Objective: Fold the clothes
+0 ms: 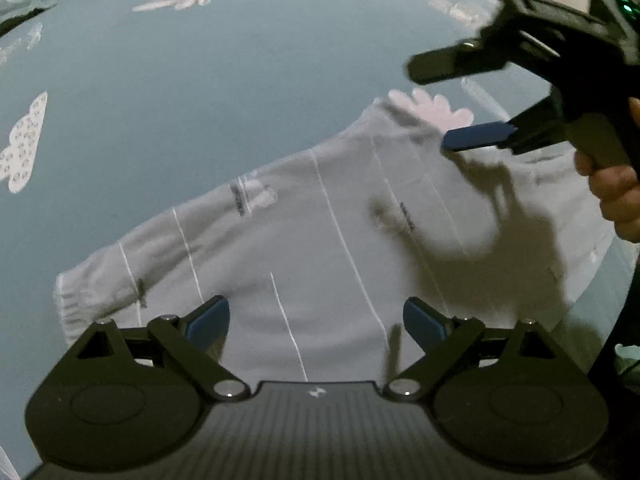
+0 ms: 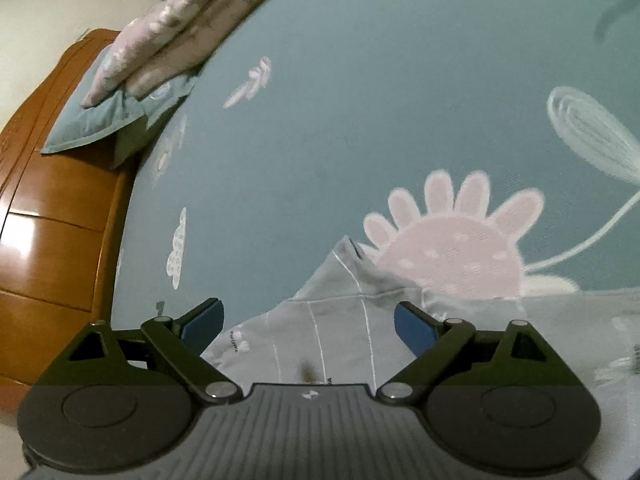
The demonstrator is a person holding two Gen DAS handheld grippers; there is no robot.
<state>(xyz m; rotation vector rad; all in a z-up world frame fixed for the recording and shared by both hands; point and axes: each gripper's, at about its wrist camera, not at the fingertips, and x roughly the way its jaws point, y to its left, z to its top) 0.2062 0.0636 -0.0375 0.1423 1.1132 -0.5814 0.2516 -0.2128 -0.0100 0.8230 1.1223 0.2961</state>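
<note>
Grey garment point(image 1: 320, 240) spread flat on the bed point(image 1: 200, 100); left tool point(image 1: 316, 322) and right tool point(image 2: 308, 324) above it, both spread apart, empty.

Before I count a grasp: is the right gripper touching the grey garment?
Cannot tell. In the left wrist view the right gripper is open over the grey garment, casting a shadow on it, but motion blur hides any contact or gap.

Right claw point(image 1: 448, 108) motion-blurred; grey garment point(image 1: 320, 248) cut off behind left claw body; print illegible.

Soft grey cloth garment point(image 1: 320, 248) on matt printed bedsheet point(image 1: 200, 100); glossy wooden headboard point(image 2: 52, 216).
</note>
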